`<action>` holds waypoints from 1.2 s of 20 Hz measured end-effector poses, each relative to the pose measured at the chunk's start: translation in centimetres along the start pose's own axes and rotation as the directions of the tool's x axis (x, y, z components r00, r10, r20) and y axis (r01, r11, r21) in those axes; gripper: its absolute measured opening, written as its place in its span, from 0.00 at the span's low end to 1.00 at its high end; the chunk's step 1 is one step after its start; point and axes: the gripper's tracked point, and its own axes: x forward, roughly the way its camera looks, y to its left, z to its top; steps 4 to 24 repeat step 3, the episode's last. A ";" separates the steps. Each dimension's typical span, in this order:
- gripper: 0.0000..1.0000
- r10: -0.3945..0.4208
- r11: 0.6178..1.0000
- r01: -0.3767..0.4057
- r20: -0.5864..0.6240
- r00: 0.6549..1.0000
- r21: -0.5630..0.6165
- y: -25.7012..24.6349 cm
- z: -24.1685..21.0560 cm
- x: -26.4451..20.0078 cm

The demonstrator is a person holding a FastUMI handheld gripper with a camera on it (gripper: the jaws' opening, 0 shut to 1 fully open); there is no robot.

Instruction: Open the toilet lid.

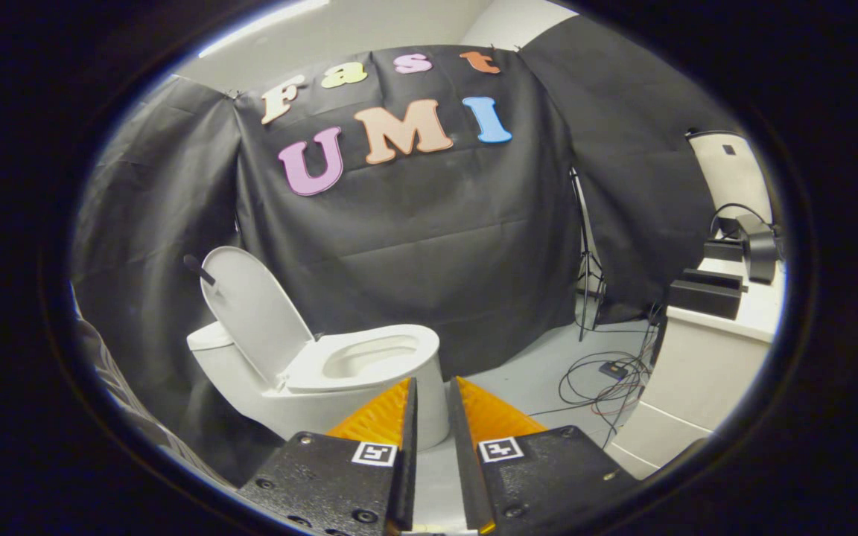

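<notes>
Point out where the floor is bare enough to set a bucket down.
Free: the floor between the toilet and the cable tangle. Crowded: by the cables and tripod beside the counter. The gripper, nearly closed and empty, hangs short of the toilet, whose lid stands up.

No readable words, brands or numbers are showing on the things here; two small square coded markers [374, 453] are sitting on the hand-held gripper [433, 394], carrying patterns, not text.
</notes>
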 end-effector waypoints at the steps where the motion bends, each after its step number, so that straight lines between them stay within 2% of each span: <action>1: 0.26 0.000 1.000 0.000 -0.004 1.000 0.001 0.0 0.0 0.1; 24: 0.26 0.001 1.000 -0.001 -0.013 1.000 0.000 0.0 -0.3 0.2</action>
